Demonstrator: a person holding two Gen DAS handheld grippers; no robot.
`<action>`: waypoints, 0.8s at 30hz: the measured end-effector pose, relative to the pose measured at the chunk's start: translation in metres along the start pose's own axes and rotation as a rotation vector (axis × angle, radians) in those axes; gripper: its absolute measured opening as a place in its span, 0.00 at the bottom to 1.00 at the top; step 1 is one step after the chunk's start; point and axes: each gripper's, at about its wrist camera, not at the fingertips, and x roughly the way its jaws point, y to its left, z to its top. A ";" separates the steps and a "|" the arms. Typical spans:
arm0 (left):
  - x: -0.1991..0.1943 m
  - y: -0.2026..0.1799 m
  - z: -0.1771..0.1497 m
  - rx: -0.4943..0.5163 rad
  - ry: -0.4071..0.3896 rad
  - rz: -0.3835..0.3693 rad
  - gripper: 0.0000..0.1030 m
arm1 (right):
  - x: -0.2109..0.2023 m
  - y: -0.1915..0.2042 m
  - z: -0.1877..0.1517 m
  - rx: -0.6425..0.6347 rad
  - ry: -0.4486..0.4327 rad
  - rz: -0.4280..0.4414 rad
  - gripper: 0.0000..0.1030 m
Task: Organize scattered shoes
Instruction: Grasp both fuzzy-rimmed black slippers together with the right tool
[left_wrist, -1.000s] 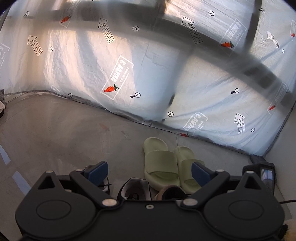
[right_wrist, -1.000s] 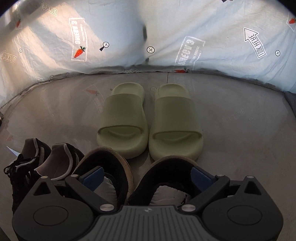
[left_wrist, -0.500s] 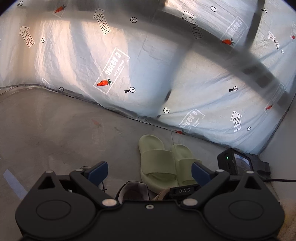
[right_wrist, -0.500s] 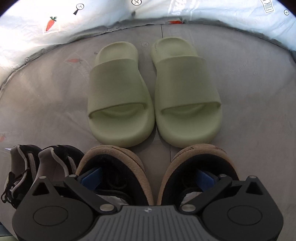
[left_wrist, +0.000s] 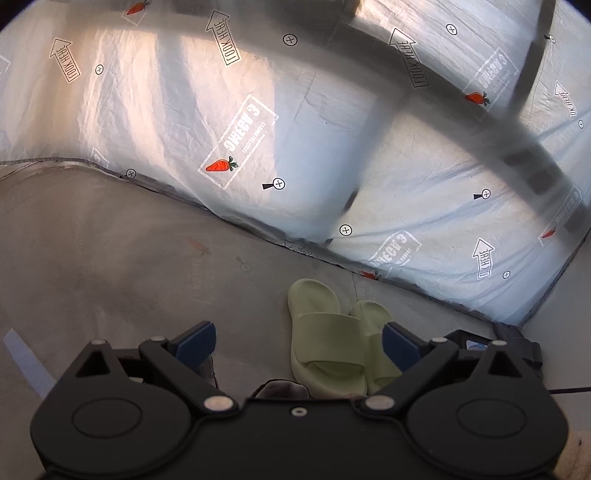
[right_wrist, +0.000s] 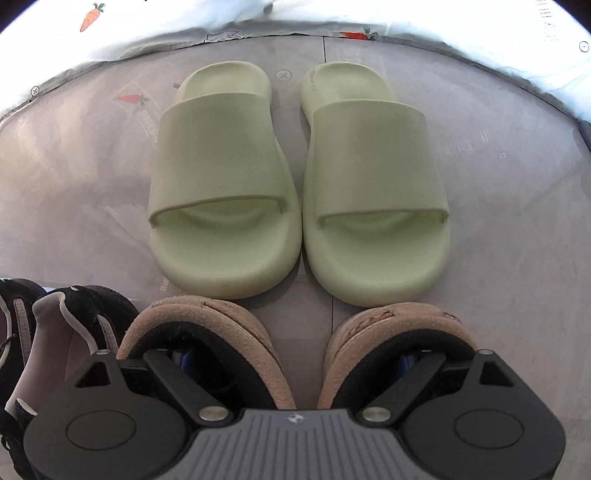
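On the grey floor (right_wrist: 92, 184), by the printed plastic sheet (left_wrist: 258, 129): shoes set in rows.
Pale green foam slides (right_wrist: 225, 177): a pair, side by side and almost touching, broad smooth straps, thick rounded soles, open ends toward the right wrist camera.
Tan suede shoes with dark lining (right_wrist: 207, 332): a pair just below the slides, mouths open upward, scuffed rims.
Black and grey laced sneakers (right_wrist: 55, 332): at the left, touching the tan pair.
Right gripper (right_wrist: 295, 363): jaws wide apart and lately closing in; one blue fingertip (right_wrist: 184, 360) reaches into each tan shoe, inner walls between; contact cannot be told.
Left gripper (left_wrist: 299, 341): jaws apart, empty, above the floor near the slides.
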 end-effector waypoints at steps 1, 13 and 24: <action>0.000 -0.001 0.001 0.003 -0.005 -0.002 0.95 | -0.002 -0.002 -0.003 -0.001 -0.020 0.011 0.82; -0.016 -0.021 0.000 0.076 -0.027 -0.031 0.95 | -0.032 -0.028 -0.051 0.062 -0.329 0.158 0.51; -0.036 -0.038 -0.010 0.126 -0.045 -0.071 0.95 | -0.094 -0.030 -0.114 0.033 -0.700 0.206 0.49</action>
